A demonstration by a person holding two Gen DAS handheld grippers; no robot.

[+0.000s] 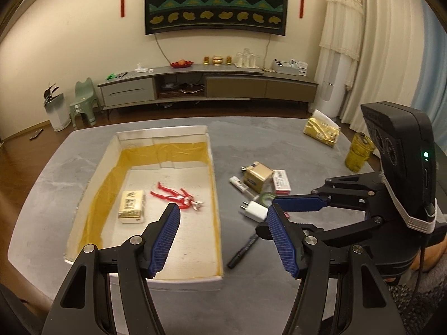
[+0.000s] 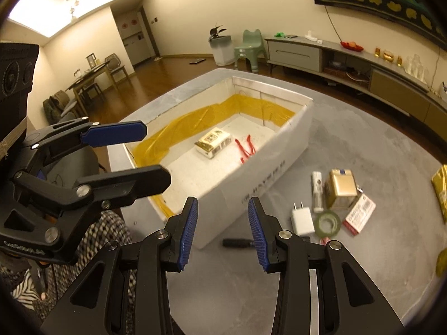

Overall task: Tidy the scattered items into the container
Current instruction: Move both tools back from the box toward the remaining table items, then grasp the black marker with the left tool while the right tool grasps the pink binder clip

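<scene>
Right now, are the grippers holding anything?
No. The left hand-held gripper and the right hand-held gripper are both open and empty. The marker lies on the table.

no legible text anywhere

My left gripper (image 1: 222, 238) jaws spread wide, nothing between the blue pads (image 1: 164, 240), held level, pointing forward. My right gripper (image 2: 223, 233) also parted and empty, narrower gap, tilted down. From the left wrist view the right gripper sits just to the right, fingers pointing left.
</scene>
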